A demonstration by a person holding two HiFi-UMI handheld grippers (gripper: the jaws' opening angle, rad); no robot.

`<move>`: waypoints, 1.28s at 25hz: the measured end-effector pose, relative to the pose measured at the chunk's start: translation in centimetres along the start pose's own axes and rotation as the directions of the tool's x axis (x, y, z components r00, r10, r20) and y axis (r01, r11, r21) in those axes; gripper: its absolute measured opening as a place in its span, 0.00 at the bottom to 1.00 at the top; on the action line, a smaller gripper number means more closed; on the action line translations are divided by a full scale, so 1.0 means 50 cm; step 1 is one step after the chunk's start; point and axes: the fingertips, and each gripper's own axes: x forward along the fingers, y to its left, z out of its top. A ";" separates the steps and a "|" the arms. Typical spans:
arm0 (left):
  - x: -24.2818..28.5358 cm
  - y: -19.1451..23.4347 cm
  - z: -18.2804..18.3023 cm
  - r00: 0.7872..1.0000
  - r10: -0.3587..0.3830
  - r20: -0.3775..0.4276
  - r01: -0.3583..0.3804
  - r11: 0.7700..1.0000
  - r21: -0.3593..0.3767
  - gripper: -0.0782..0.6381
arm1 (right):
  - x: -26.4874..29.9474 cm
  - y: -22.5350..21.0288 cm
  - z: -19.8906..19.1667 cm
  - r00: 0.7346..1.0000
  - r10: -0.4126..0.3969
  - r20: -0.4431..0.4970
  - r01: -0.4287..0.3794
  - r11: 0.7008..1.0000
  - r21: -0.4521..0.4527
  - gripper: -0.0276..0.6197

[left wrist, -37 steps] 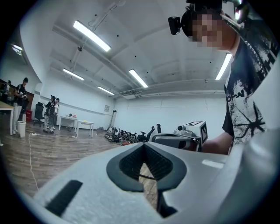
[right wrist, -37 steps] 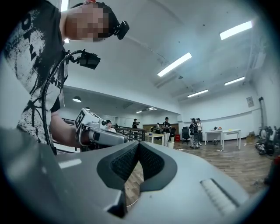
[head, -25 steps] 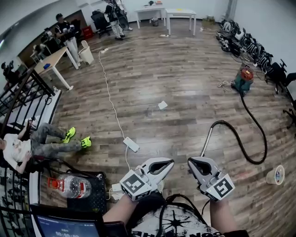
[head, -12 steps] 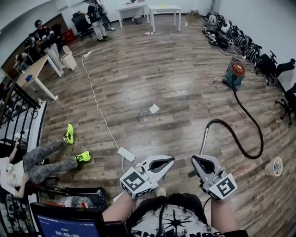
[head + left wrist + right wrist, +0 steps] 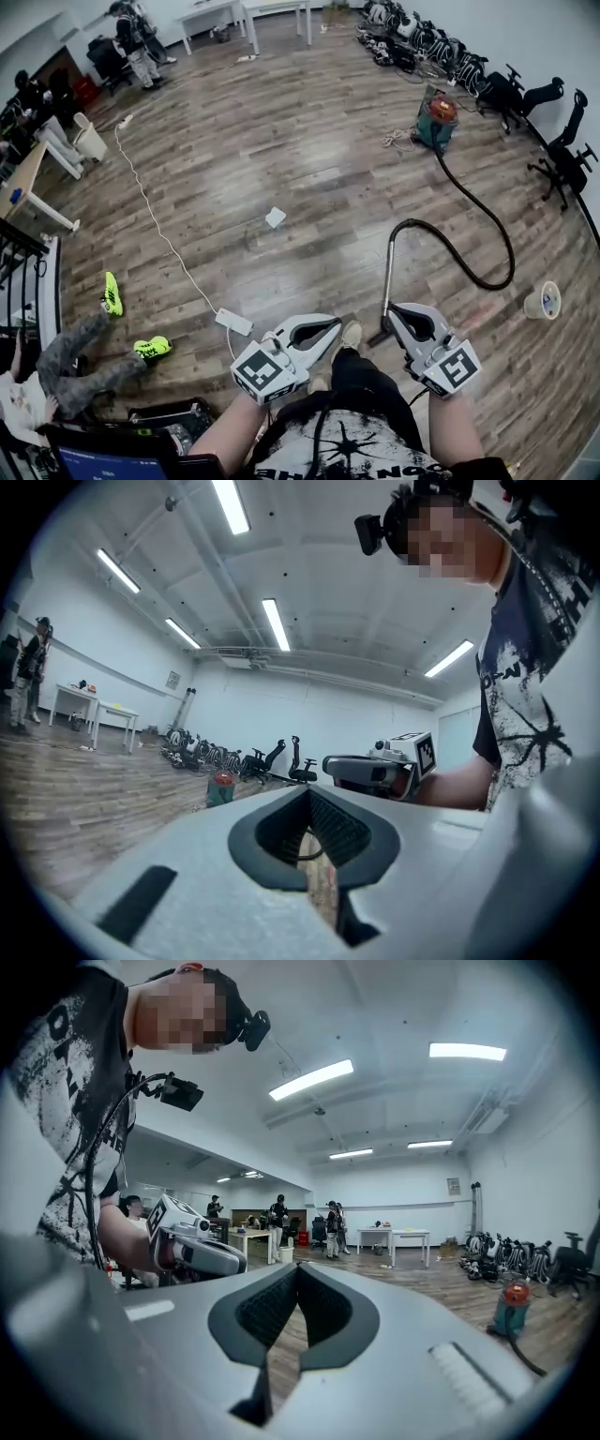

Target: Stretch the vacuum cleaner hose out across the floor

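Wood floor (image 5: 309, 159) bears a looped black hose (image 5: 472, 190); shirt lettering (image 5: 367, 470) unreadable

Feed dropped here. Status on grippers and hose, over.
Both shut, empty: left hand-held gripper, right hand-held gripper. On the floor, hose looped, not stretched, untouched. Beside the loop: tape roll.

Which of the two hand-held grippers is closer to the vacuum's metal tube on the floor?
Right. The right gripper hangs just right of the metal tube, near its lower end, jaws shut. The left gripper is farther off, left of the tube, beyond the shoe.
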 end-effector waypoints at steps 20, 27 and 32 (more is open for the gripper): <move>0.551 0.182 0.080 0.973 -0.176 -0.152 0.182 0.983 0.025 0.11 | -0.045 -0.559 -0.051 0.987 -0.158 -0.006 0.158 0.985 0.064 0.06; 0.638 0.183 0.084 0.962 -0.212 -0.175 0.219 0.975 0.024 0.11 | -0.064 -0.633 -0.057 0.984 -0.181 -0.001 0.180 0.980 0.083 0.06; 0.694 0.198 0.079 0.947 -0.262 -0.185 0.271 0.962 0.026 0.11 | -0.085 -0.668 -0.076 0.970 -0.243 0.000 0.241 0.965 0.098 0.06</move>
